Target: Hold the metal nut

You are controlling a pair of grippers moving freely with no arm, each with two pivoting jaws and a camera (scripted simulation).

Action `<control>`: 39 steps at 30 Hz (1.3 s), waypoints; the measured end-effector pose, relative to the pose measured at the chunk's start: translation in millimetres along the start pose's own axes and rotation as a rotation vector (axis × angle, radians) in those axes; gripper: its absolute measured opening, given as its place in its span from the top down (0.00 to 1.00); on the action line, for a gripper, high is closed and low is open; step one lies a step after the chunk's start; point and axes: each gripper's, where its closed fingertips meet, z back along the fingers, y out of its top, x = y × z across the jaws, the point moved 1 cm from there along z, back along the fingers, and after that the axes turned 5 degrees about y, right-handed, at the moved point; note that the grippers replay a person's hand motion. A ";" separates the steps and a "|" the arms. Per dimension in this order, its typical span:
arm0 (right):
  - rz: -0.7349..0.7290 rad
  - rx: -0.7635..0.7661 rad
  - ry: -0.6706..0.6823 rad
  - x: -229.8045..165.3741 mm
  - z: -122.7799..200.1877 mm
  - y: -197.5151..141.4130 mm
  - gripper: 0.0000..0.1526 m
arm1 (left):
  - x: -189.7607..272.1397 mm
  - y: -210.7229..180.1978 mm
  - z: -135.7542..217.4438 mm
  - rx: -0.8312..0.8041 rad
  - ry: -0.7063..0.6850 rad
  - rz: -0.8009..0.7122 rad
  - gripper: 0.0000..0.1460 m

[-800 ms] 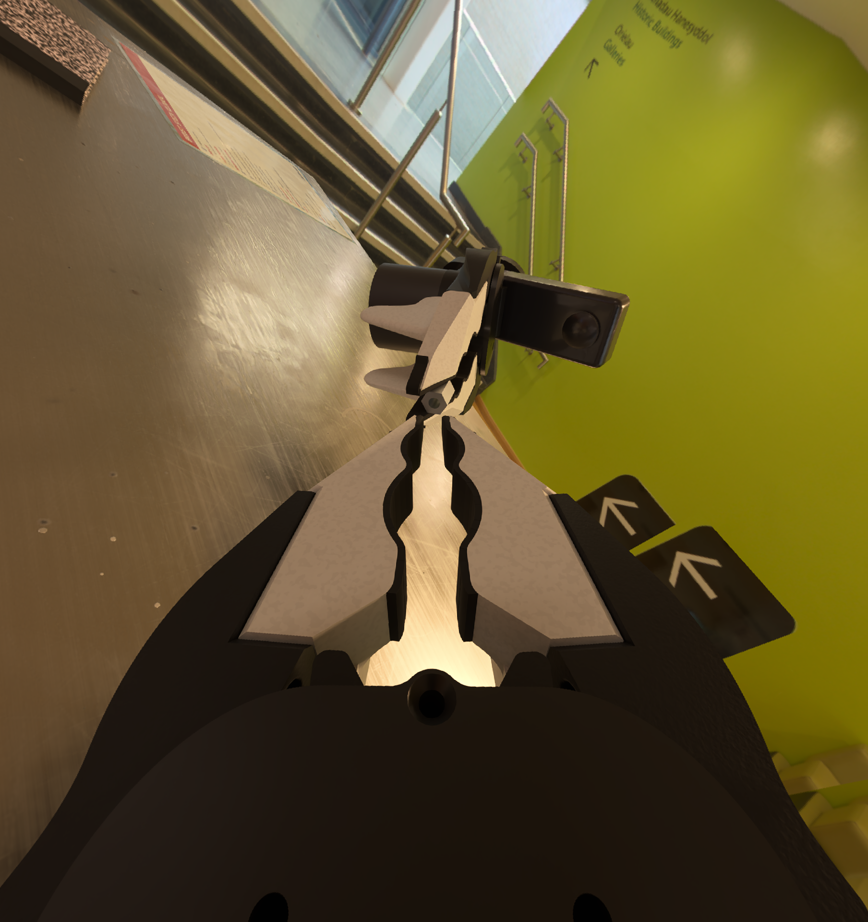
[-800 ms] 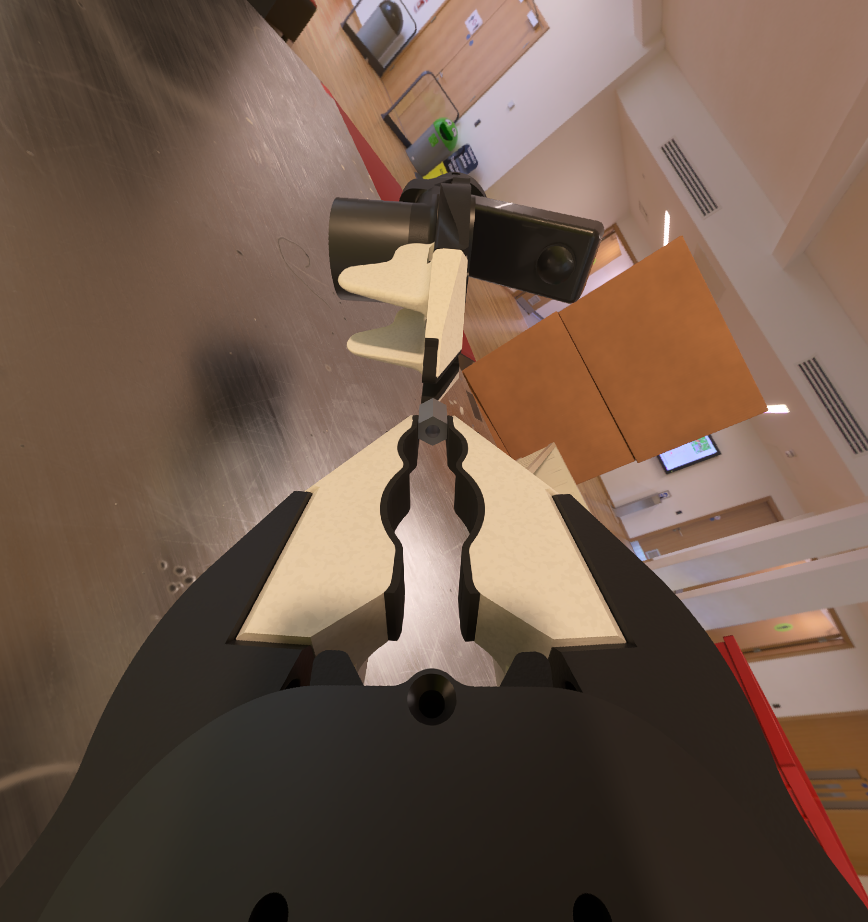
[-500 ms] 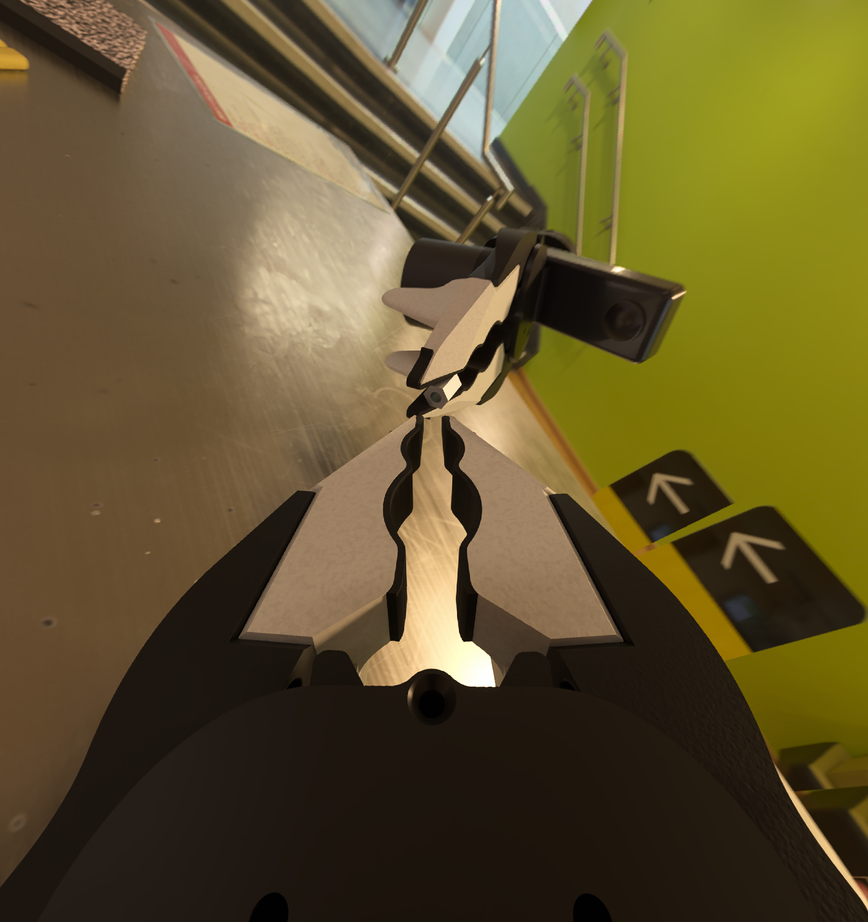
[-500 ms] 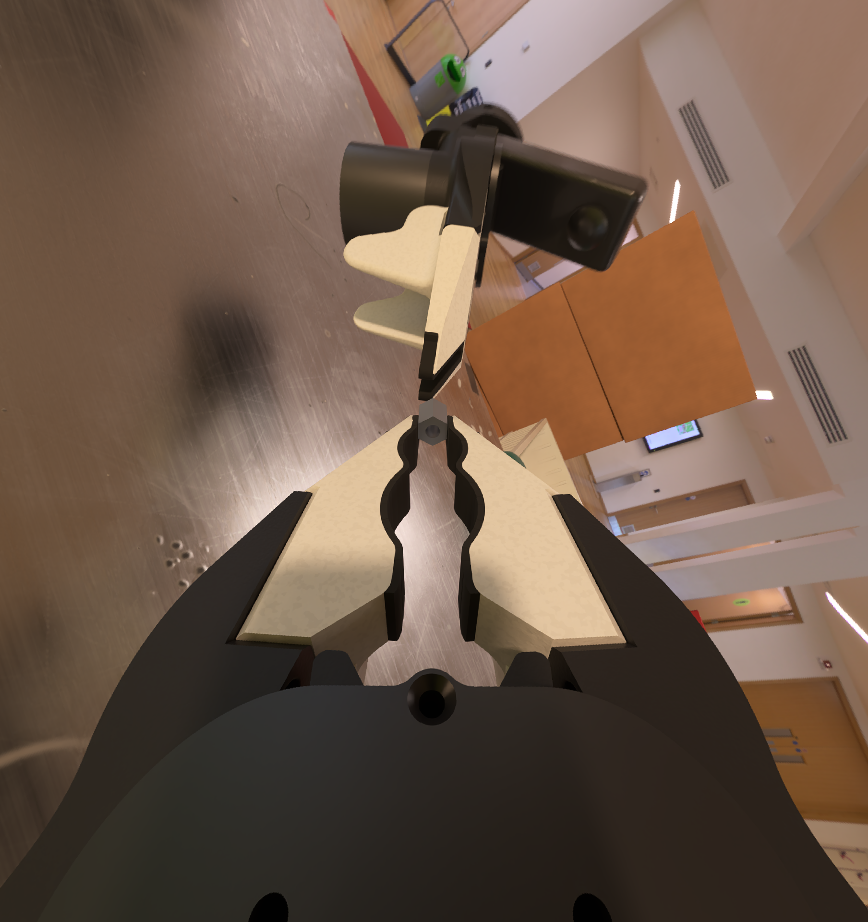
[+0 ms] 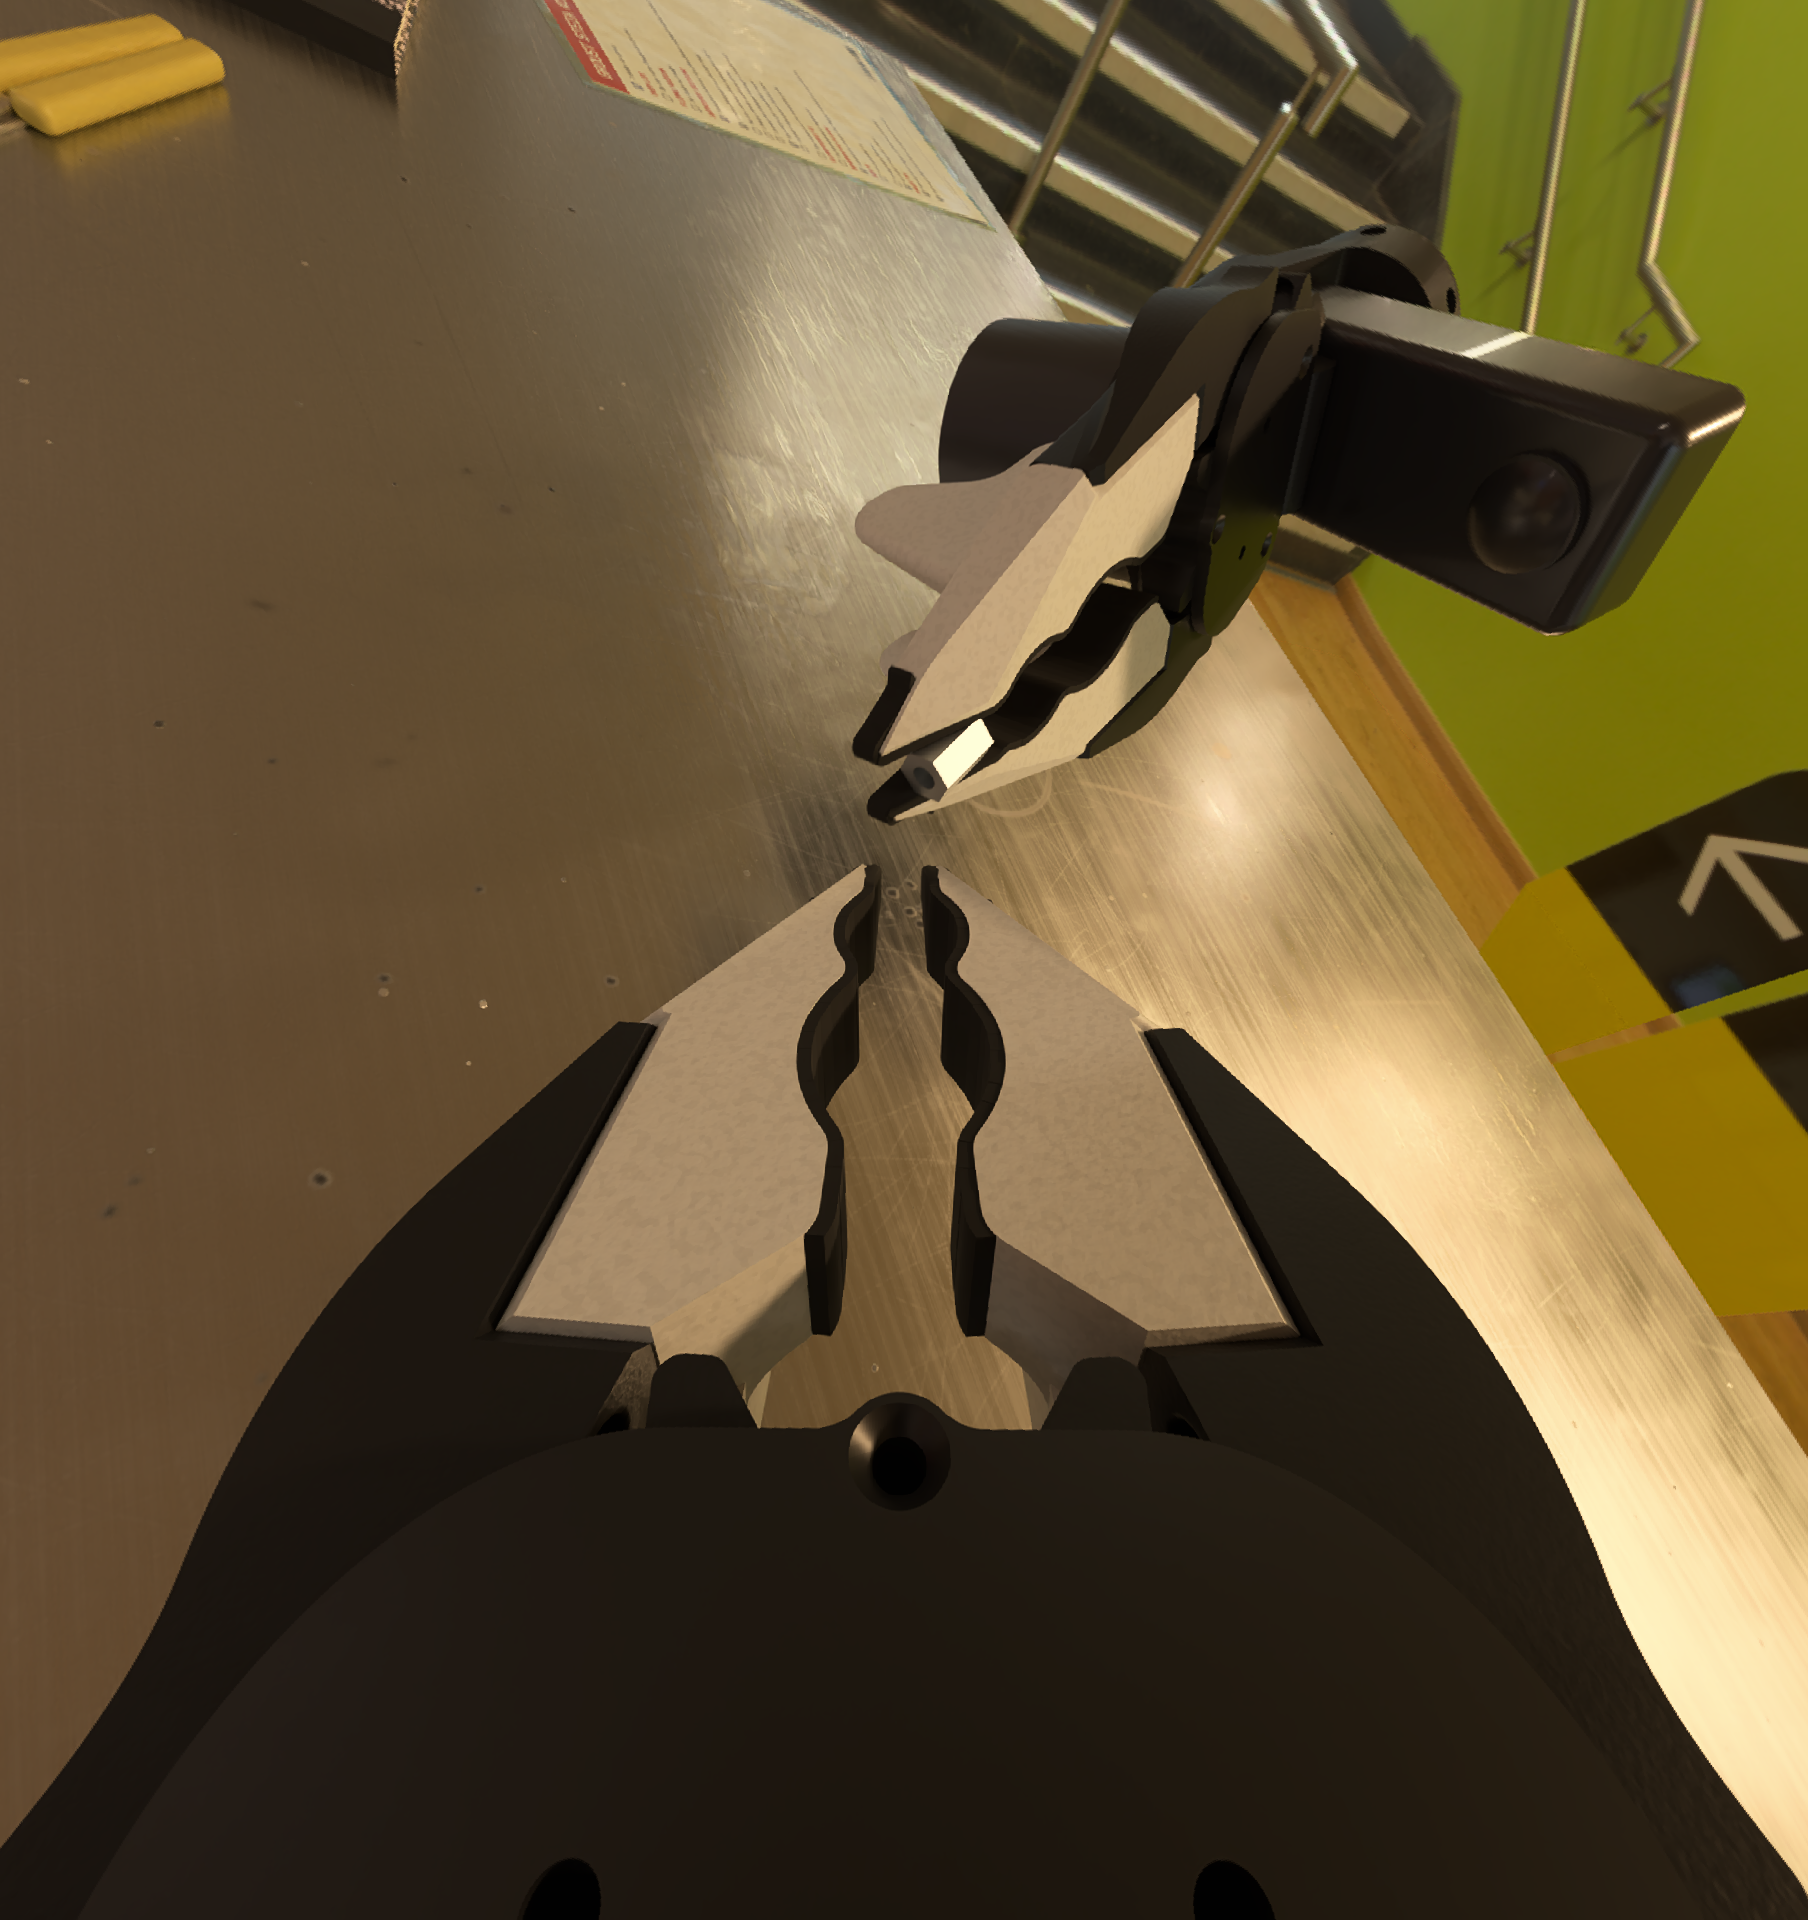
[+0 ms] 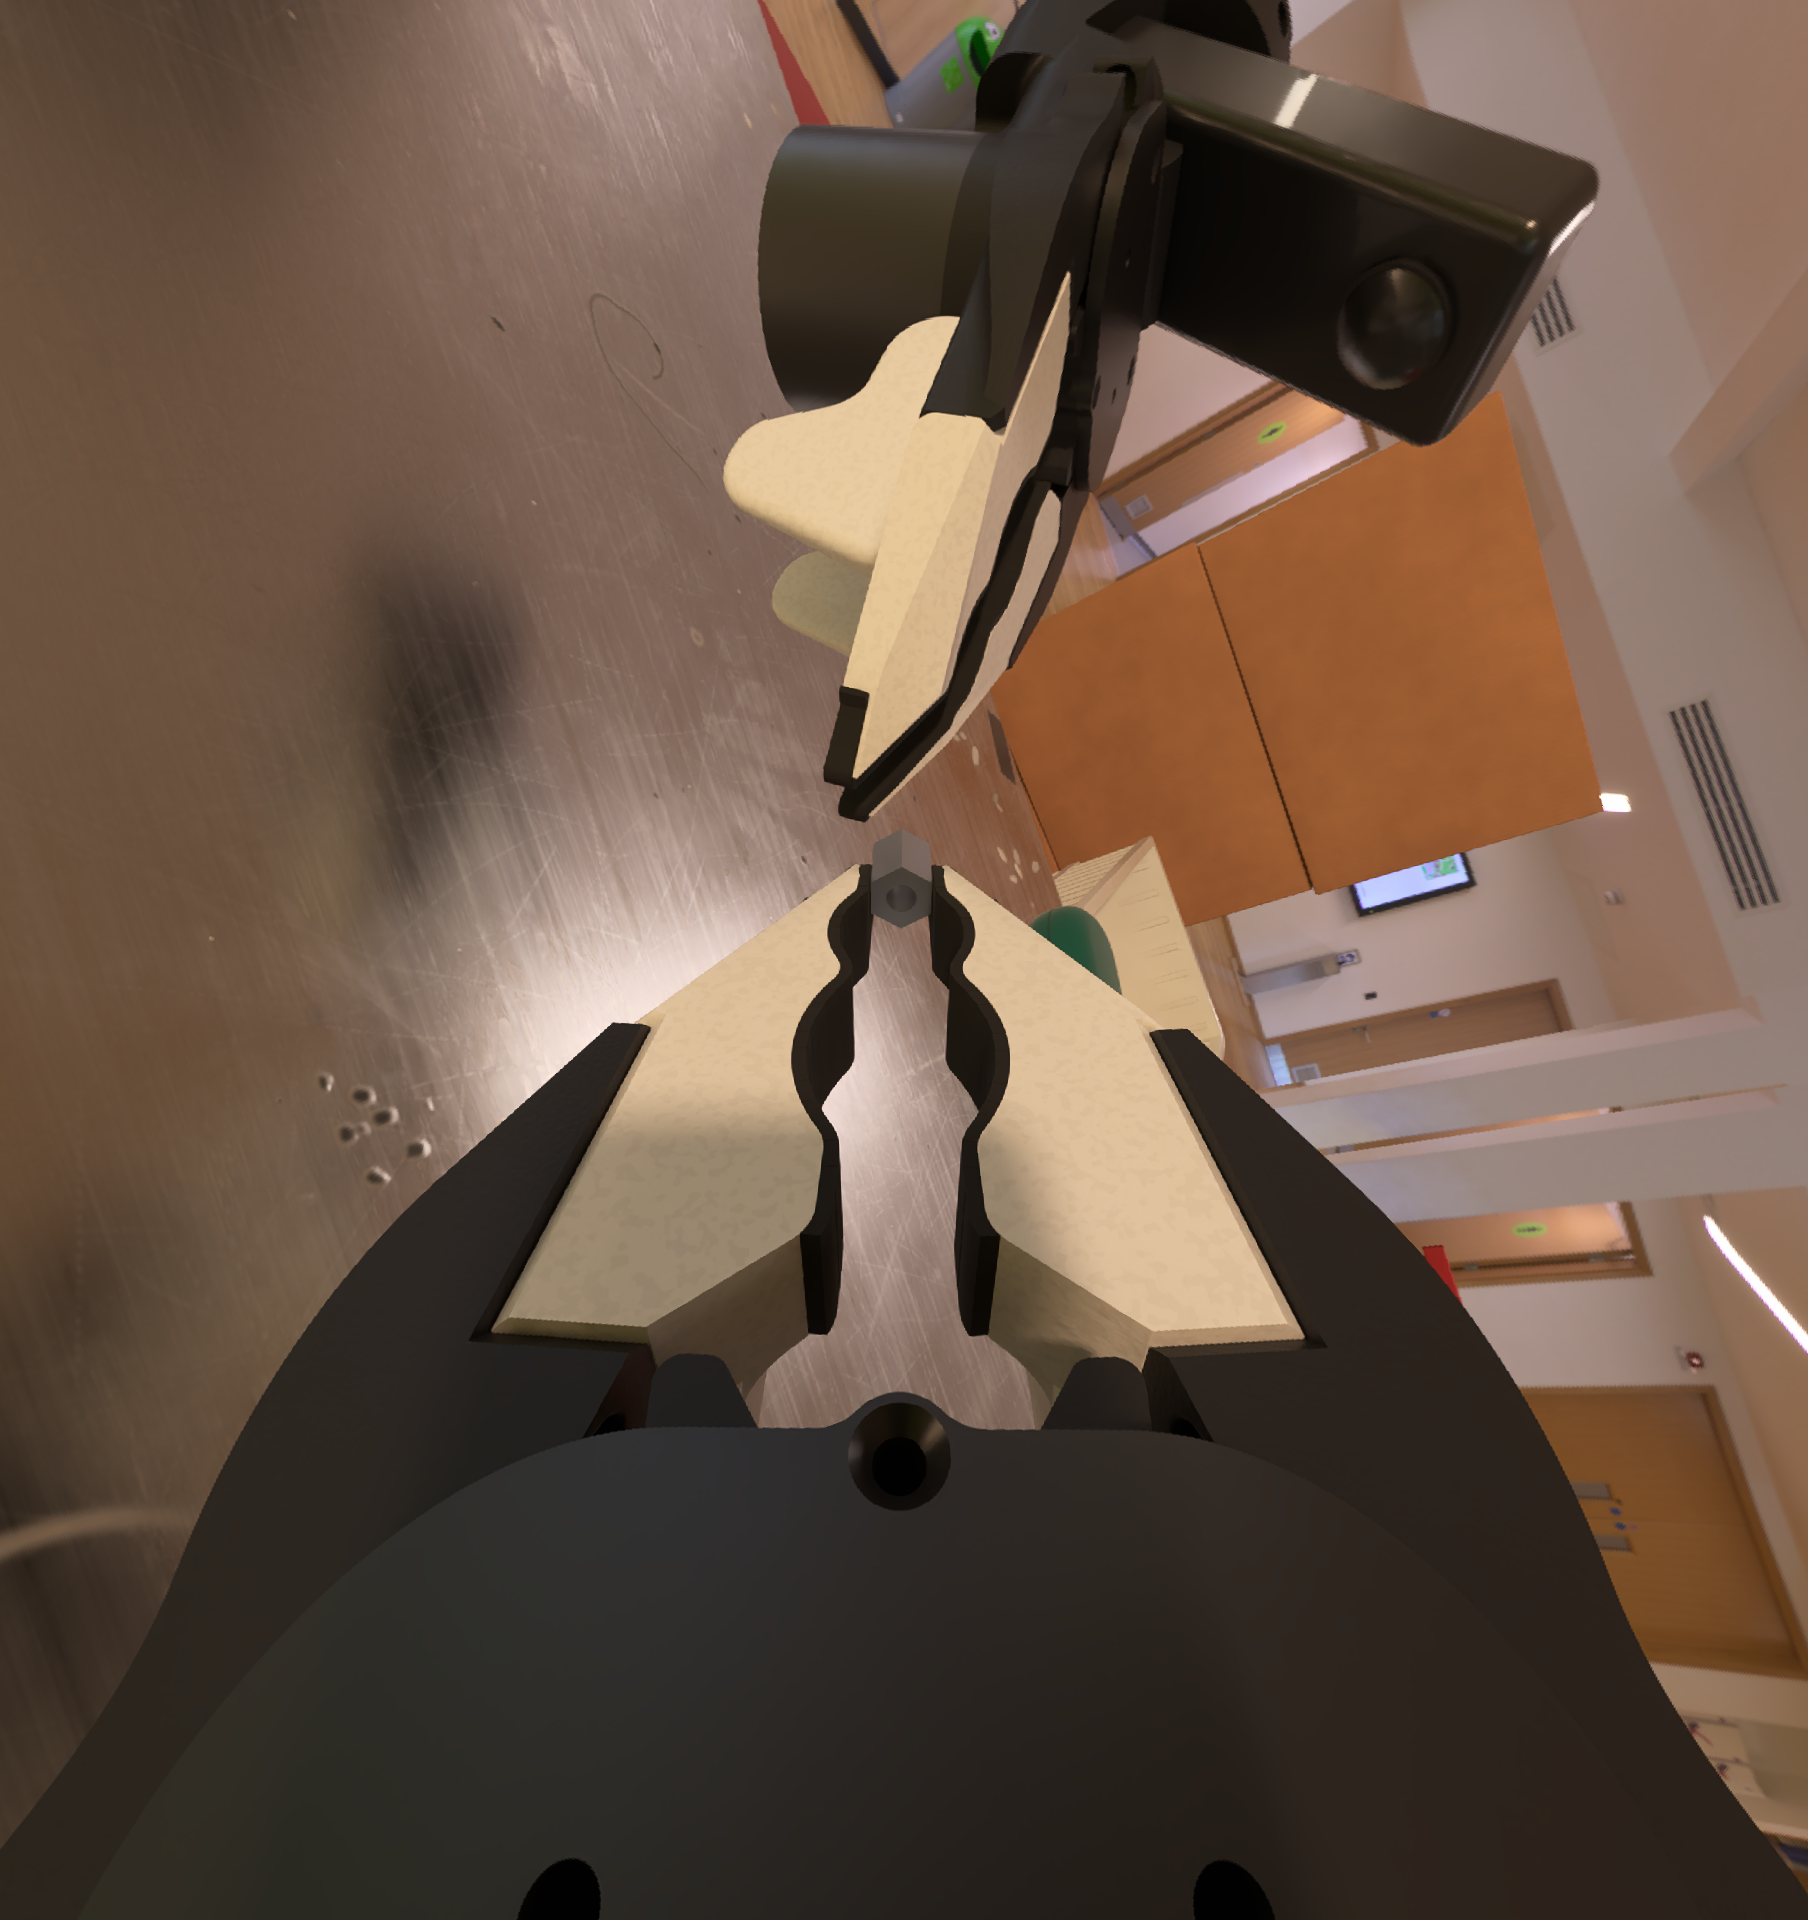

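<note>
The right gripper (image 6: 899,894) had its tips pinched on the metal nut (image 6: 897,885), a small grey hex piece w/ its bore facing back toward the right wrist cam, so the nut sat at the very ends of the fingers, lifted clear of the scratched steel table (image 6: 360,520). Holding it that far out looked deliberate: it left most of the nut exposed (judging from the left wrist view, where it stuck out of the tips w/ one bright face). The left gripper (image 5: 898,883) carried nothing; its jaws stood a narrow gap apart, bare table showing between them, tips aimed at the nut (image 5: 939,774) and just short of it, not touching. In the right view the left gripper (image 6: 858,795) hung just above the nut w/ a thin sliver of gap. Probably the left one was parked there as a standby, since the right alone did the holding. Risk, as a guess: a tip-only grip on so small a part could let it twist or slip. Two yellow blocks (image 5: 84,73) and a printed sheet (image 5: 775,94) lay at the table's far side, well apart from both grippers.
</note>
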 end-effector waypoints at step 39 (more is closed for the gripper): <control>0.109 -0.139 0.046 -15.8 -12.0 -14.3 0.94 | -14.3 -13.6 -15.4 -0.093 0.216 0.071 0.95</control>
